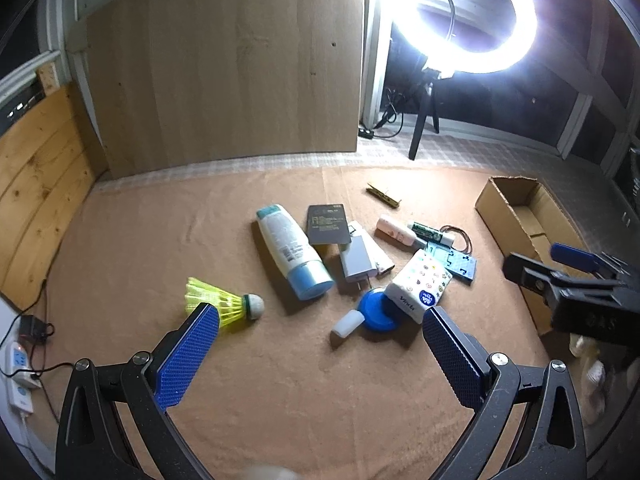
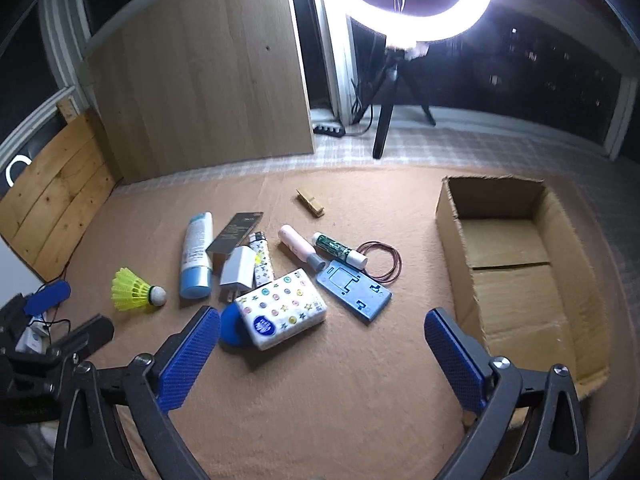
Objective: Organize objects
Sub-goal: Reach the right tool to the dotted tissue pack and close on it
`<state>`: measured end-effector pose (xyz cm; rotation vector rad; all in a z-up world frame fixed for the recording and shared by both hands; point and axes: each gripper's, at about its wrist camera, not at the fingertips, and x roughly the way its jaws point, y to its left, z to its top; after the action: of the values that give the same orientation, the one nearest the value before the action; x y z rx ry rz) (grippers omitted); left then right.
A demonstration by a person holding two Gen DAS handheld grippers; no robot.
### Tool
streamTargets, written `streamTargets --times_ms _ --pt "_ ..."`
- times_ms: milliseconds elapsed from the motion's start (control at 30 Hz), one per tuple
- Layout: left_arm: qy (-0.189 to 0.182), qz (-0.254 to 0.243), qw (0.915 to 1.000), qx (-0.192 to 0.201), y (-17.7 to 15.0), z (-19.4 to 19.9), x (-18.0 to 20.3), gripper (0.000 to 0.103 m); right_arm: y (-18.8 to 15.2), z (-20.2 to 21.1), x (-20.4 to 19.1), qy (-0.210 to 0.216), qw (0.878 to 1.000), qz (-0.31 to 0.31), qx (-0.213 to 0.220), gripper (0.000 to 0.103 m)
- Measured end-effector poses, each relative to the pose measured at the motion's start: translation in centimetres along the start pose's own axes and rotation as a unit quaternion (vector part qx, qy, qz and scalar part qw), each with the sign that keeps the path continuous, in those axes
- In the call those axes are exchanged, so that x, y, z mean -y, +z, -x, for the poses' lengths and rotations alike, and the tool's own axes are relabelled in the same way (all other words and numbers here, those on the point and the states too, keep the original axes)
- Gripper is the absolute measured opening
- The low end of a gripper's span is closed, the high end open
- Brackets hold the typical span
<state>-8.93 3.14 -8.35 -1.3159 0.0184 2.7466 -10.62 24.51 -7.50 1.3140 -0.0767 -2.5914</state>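
1. Right wrist view is showing the right gripper (image 2: 322, 330) with its blue pads spread wide and nothing between them, pointing down at the pile on the tan cloth (image 2: 320, 400).
2. Left wrist view is showing the left gripper (image 1: 320, 328) likewise spread and holding nothing, hanging above the same pile.
3. Taking the box (image 2: 516, 264) as landmark: it is sitting open and, as far as I can see, holding nothing yet, so I judge the sorting is only starting.
4. Left of the box, the blue card (image 2: 354, 290) is lying closest to it, with a red band (image 2: 380, 260) and a green tube (image 2: 340, 251) just behind.
5. Further left of the box, the tissue pack (image 2: 280, 314) is resting partly on a blue disc (image 2: 230, 326); a pink tube (image 2: 296, 246), charger (image 2: 238, 272), lighter (image 2: 262, 264) and dark booklet (image 2: 236, 236) are crowding behind it.
6. Farthest from the box, the bottle (image 2: 196, 258) and the shuttlecock (image 2: 134, 290) are lying apart from the heap; a clothespin (image 2: 310, 202) is lying alone toward the back.
7. The step in hand looks like the approach: both grippers are choosing a first thing to lift.
8. The next move calls for lowering the right gripper over the tissue pack or the card, closing across the narrow side, then carrying it right into the box.
9. The pack is overlapping the disc, so lifting it is likely to nudge the disc.
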Motion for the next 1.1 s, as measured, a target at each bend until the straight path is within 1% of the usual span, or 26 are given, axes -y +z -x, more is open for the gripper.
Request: streamTargets --times_ms 33,100,167,200,233,267,367,467,500,533,633,700,733,800,967,1100 --pt "-0.001 0.001 1.0000 -0.004 0.1 -0.5 0.1 0.103 0.3 -0.6 0.2 0.007 1.000 0.000 -0.006 0.091" --pt "-0.002 0.006 0.9999 -0.011 0.1 -1.5 0.3 0.103 0.8 -2.2 0.4 0.020 0.999 0.003 -0.025 0.078" --pt "-0.009 0.009 0.9997 -0.018 0.1 -2.6 0.5 0.103 1.2 -3.8 0.5 0.033 0.999 0.004 -0.043 0.070" --pt "-0.011 0.009 0.9997 -0.021 0.1 -3.0 0.6 0.102 1.4 -4.6 0.5 0.041 0.998 0.002 -0.054 0.068" --pt "-0.013 0.009 0.9996 -0.025 0.1 -3.6 0.8 0.100 1.7 -5.5 0.6 0.053 0.996 -0.004 -0.065 0.068" --pt "-0.016 0.009 0.9994 -0.030 0.0 -4.2 1.0 0.099 1.8 -6.2 0.7 0.061 0.995 -0.008 -0.074 0.064" --pt "-0.025 0.020 0.9987 -0.041 0.1 -5.8 1.3 0.092 2.1 -8.4 0.7 0.082 0.991 -0.020 -0.105 0.051" --pt "-0.030 0.021 0.9981 -0.050 0.1 -7.2 1.9 0.082 2.3 -10.1 0.5 0.093 0.988 -0.026 -0.123 0.050" --pt "-0.033 0.019 0.9978 -0.055 0.1 -7.6 2.1 0.076 2.4 -10.7 0.4 0.093 0.987 -0.026 -0.127 0.050" --pt "-0.036 0.017 0.9975 -0.059 0.1 -7.9 2.3 0.072 2.5 -11.2 0.3 0.095 0.987 -0.027 -0.131 0.049" --pt "-0.041 0.013 0.9970 -0.065 -0.1 -8.6 2.9 0.066 2.9 -12.4 0.1 0.097 0.985 -0.029 -0.140 0.047" --pt "-0.042 0.012 0.9968 -0.066 -0.3 -8.8 3.2 0.065 3.3 -13.3 -0.3 0.084 0.986 -0.019 -0.145 0.043" --pt "-0.042 0.012 0.9968 -0.067 -0.3 -8.8 3.2 0.064 3.5 -13.7 -0.5 0.082 0.985 -0.015 -0.150 0.042" --pt "-0.040 0.014 0.9968 -0.068 -0.4 -9.0 3.0 0.063 3.7 -14.6 -0.8 0.081 0.984 -0.007 -0.162 0.036" --pt "-0.035 0.022 0.9967 -0.070 -0.8 -8.8 1.9 0.062 3.6 -15.4 -1.7 0.065 0.981 0.033 -0.180 0.031" --pt "-0.038 0.029 0.9962 -0.072 -1.2 -8.8 1.1 0.060 3.2 -14.8 -1.1 0.071 0.979 0.028 -0.189 0.028"
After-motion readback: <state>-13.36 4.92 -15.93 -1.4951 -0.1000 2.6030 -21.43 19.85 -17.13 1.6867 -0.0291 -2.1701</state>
